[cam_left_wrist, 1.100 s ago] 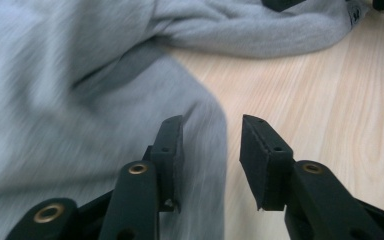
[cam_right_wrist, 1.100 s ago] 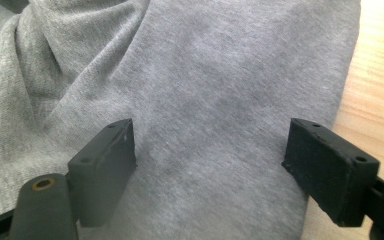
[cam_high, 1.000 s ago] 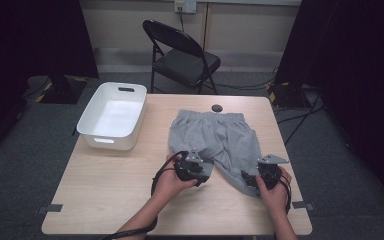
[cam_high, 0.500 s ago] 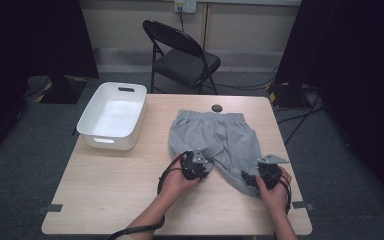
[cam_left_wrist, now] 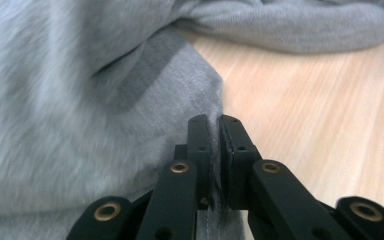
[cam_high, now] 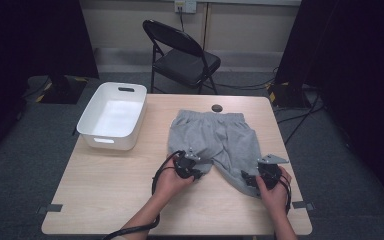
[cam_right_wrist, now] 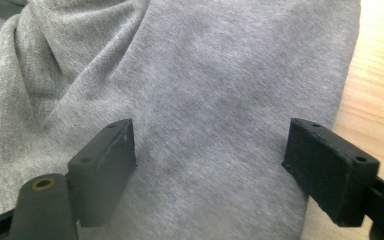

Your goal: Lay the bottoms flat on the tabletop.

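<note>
Forearms reach in from the near edge of the wooden surface (cam_high: 105, 200), each hand gripping its tool low over the grey shorts (cam_high: 215, 135) spread flat at centre. The left tongs (cam_left_wrist: 215, 145) have just been closing and now pinch the hem of one leg. The right tongs (cam_right_wrist: 210, 165) stand wide, straddling the other leg's cloth without pressing it.

Shorts (cam_high: 215, 137): plain heather grey knit, grey stitched hem at the left gripper (cam_left_wrist: 215, 150). Both grippers: matte black jaws, brass-coloured rivets; right gripper (cam_right_wrist: 207, 165) likewise black over the grey cloth. Table (cam_high: 110, 185) under them: pale wood grain. Bin (cam_high: 112, 117) beyond the left gripper: white. Chair (cam_high: 182, 60) farther off: black. Floor: grey carpet.
</note>
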{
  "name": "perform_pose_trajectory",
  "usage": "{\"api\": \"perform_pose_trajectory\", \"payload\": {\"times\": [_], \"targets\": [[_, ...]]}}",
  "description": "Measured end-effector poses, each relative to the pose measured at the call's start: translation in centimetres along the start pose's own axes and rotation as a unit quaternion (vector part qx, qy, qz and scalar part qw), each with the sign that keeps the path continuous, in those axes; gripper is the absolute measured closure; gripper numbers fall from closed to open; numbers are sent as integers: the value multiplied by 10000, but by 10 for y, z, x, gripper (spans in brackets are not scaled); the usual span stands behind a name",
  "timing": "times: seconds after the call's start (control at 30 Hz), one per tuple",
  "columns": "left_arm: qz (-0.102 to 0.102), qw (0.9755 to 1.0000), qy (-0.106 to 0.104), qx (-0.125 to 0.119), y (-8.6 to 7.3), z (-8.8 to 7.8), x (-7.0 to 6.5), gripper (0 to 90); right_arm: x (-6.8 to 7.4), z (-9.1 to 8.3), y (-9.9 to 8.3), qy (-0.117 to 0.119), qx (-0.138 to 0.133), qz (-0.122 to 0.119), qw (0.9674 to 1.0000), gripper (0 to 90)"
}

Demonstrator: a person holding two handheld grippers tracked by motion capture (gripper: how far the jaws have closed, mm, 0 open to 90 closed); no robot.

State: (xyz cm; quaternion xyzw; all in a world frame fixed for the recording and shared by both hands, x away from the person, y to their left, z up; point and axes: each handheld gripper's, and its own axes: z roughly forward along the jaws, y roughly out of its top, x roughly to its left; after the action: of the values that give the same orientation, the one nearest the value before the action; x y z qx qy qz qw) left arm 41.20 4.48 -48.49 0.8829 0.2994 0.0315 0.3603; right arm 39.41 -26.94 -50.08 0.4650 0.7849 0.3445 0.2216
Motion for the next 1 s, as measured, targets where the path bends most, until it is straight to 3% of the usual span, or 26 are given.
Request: {"api": "perform_pose_trajectory", "payload": {"times": [0.27, 0.43, 0.47, 0.53, 0.57, 0.6, 0.73, 0.83, 0.9, 1.0], "targets": [[-131, 9999, -86, 54, -24, -25, 8, 851, 0, 0, 0, -23, -1, -5, 10000, 198], [-72, 9999, -99, 17, -26, -28, 8, 838, 1, 0, 0, -25, 1, -1, 10000, 198], [-53, 10000, -61, -57, -24, -27, 7, 751, 1, 0, 0, -25, 1, 0, 10000, 198], [-5, 9999, -53, -152, -19, -26, 4, 671, 1, 0, 0, -24, -1, -2, 10000, 198], [0, 9997, -31, -255, -15, -25, 2, 671, 1, 0, 0, -24, -1, -2, 10000, 198], [53, 9994, -44, -335, -12, -24, 0, 615, 0, 0, 0, -18, -2, 2, 10000, 197], [409, 9977, 160, -515, 2, -12, -6, 483, 0, 0, 0, -16, 0, 3, 10000, 197], [573, 9967, 294, -492, 9, 2, -6, 426, 0, 0, 0, -9, 0, 5, 10000, 197], [577, 9964, 429, -449, 10, 14, -6, 420, 0, 0, 0, -13, 0, 3, 10000, 197], [592, 9961, 510, -412, 10, 18, -5, 407, 0, 0, 0, -10, 0, 5, 10000, 198]]}}
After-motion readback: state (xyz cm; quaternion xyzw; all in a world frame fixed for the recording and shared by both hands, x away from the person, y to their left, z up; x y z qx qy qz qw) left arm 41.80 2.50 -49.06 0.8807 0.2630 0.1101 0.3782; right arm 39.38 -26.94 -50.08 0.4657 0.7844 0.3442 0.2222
